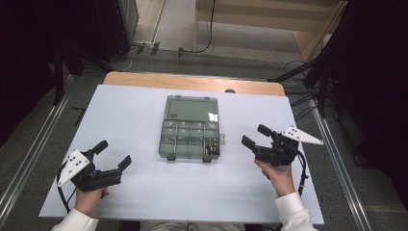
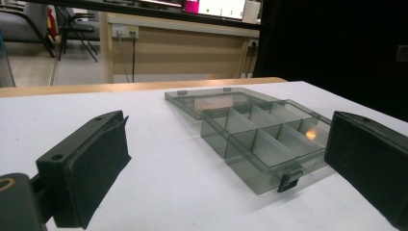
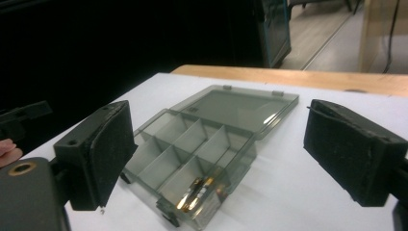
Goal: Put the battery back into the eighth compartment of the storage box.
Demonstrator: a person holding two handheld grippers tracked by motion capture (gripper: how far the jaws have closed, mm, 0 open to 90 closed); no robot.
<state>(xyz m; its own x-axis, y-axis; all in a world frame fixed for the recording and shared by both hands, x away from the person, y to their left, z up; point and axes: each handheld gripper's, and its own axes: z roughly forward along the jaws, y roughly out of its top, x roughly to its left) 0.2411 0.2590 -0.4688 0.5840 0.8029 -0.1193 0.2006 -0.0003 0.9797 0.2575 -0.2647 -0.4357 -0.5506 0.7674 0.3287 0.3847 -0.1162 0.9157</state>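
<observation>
Approaching the open organizer box (image 1: 190, 127) — I keep my right claw (image 1: 254, 135) wide, empty, aimed at its small metal parts (image 3: 195, 193); left claw (image 1: 111, 155) open too, idle.

Bare table (image 1: 139, 192) around the open organizer box (image 1: 190, 129).

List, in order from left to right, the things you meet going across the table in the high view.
left hand-held gripper → clear compartment box, lid open → small metal parts in the box's near right compartment → right hand-held gripper, all on the white table.
</observation>
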